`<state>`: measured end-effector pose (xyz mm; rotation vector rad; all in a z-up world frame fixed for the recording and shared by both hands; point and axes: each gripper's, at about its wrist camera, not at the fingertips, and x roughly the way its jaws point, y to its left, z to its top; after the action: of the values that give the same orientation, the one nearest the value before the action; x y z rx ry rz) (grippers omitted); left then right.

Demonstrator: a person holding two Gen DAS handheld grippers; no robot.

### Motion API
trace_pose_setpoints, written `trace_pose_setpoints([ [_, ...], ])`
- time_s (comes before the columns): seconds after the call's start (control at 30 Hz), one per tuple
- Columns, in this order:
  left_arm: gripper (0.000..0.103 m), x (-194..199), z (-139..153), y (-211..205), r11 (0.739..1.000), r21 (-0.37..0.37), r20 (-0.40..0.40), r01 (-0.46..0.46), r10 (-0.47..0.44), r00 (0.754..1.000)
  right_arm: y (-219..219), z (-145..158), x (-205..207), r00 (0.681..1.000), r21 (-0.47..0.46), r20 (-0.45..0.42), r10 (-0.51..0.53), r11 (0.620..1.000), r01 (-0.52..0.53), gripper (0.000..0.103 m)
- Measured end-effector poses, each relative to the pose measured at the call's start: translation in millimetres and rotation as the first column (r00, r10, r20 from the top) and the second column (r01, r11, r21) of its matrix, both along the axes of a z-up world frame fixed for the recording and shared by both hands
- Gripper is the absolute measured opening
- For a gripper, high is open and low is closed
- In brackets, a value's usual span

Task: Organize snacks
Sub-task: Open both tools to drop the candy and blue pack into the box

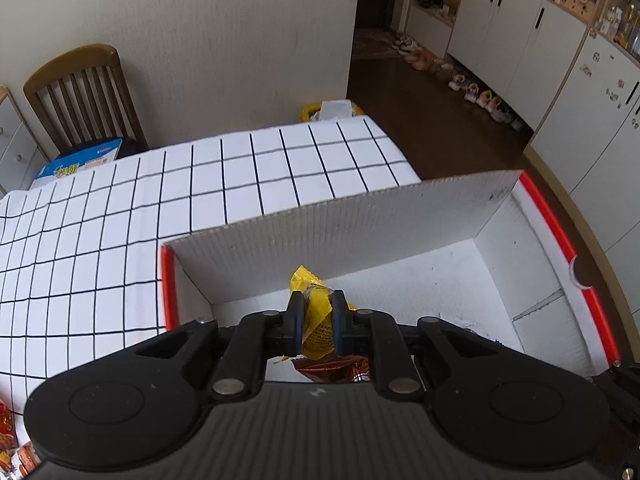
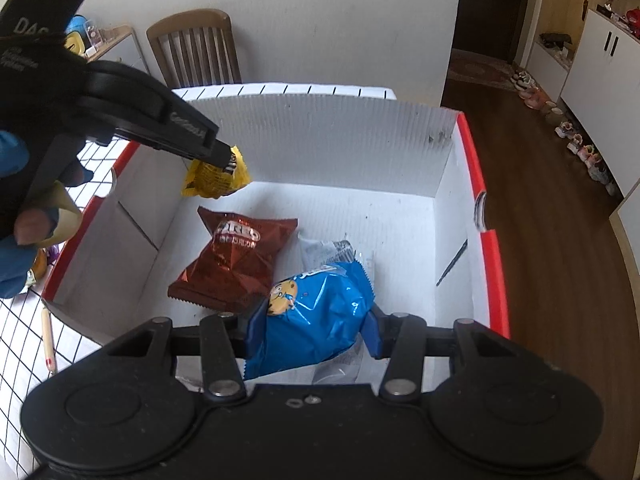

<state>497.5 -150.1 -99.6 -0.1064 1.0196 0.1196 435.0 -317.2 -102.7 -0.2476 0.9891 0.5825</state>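
- White tablecloth with a black grid pattern covers the table; a wooden slat-back chair stands behind it against a plain cream wall.
- Dark wood flooring extends to the right, where white cabinets line the wall and a row of shoes sits along their base.
- A white corrugated box with red edges rests on the tablecloth, its back flap upright.
- Left gripper: fingers clamped on a yellow snack packet, held above the box's back left corner, clear of the floor of the box.
- Right gripper: fingers pressed against both sides of a blue cookie packet, held over the front of the box interior.
- A brown Oreo packet lies flat on the box floor, left of the blue packet.
- A clear wrapper lies behind the blue packet.
- A gloved hand grips the left tool's handle.
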Motion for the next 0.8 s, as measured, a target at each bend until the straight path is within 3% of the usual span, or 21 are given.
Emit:
trace_pose_setpoints([
  [0.23,0.013,4,-12,-9,0.999,0.040,-0.046,0.008,-0.006,0.999,-1,-5,1,1.000,0.006,-0.024,0.001,1.000,-0.001,0.049],
  [0.43,0.013,2,-16,-6,1.000,0.019,-0.073,-0.017,0.019,0.997,-9,-8,5,0.998,0.029,-0.054,-0.040,0.999,0.042,0.050],
  [0.8,0.014,-11,-8,1,0.999,-0.031,-0.072,-0.037,0.035,0.997,-15,4,-1,0.998,0.056,-0.015,-0.056,0.997,0.057,0.060],
])
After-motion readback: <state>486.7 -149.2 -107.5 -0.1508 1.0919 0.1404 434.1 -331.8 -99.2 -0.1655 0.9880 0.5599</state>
